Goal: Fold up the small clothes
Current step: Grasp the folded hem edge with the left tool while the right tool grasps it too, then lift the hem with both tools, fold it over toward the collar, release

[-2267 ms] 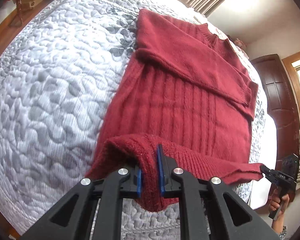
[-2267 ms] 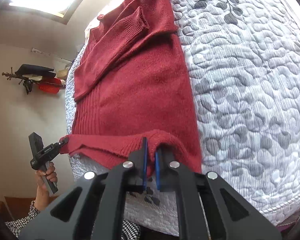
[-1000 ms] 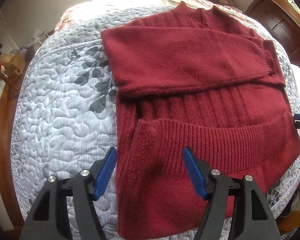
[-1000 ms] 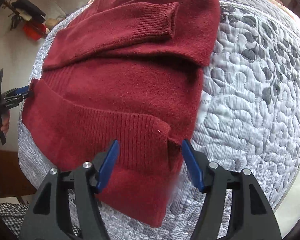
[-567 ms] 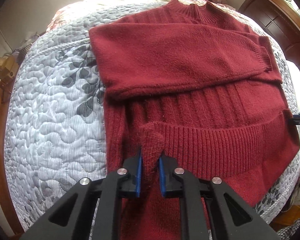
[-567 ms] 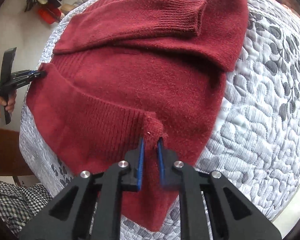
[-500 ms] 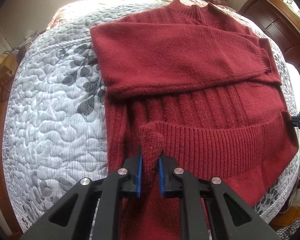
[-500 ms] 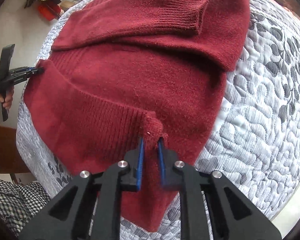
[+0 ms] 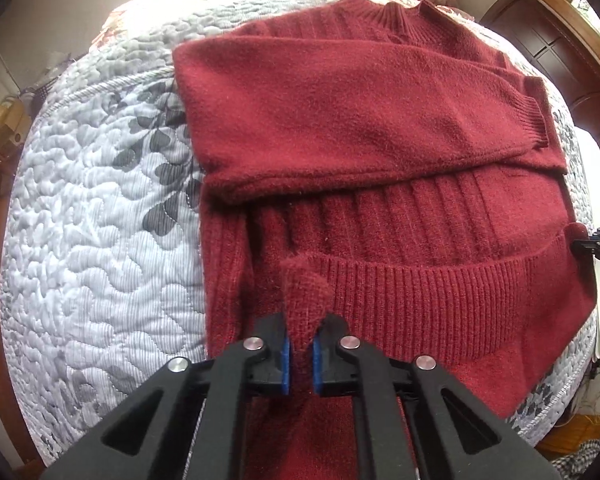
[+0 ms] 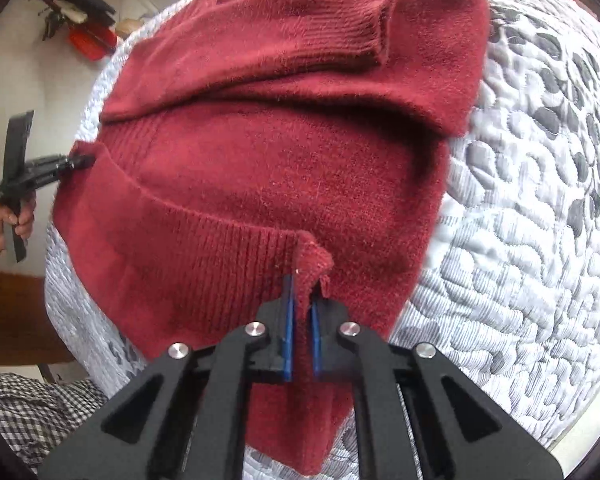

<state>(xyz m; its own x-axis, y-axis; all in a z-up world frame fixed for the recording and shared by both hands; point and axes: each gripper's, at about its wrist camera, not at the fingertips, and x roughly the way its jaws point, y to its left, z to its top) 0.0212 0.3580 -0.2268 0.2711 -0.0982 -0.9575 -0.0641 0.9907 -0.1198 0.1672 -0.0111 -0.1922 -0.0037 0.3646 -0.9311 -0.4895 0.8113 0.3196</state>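
Sweater (image 9: 380, 128), dark red knit, lies flat on a quilted white bedspread (image 9: 100, 240) with grey leaf print, collar at the far end, both sleeves folded across the chest. Left wrist view: left gripper (image 9: 299, 354) has its blue-padded jaws pressed together on a pinch of the ribbed hem (image 9: 440, 292), near the sweater's left side; the hem band is already turned up over the lower body and runs across to the right edge, where the tip of the other gripper meets the hem's far corner. Dark wooden door (image 9: 540, 40) stands beyond the bed at upper right. Right wrist view: right gripper (image 10: 300, 344) jaws likewise closed, pinching a raised peak of the hem at the sweater's right side. Folded hem band stretches left to the left gripper, seen from outside, clamped on the far hem corner and held by a hand (image 10: 14, 216). Ribbed cuff (image 10: 364, 28) of one sleeve lies on top of the chest. Checked fabric (image 10: 32, 412) shows at lower left below the bed edge.
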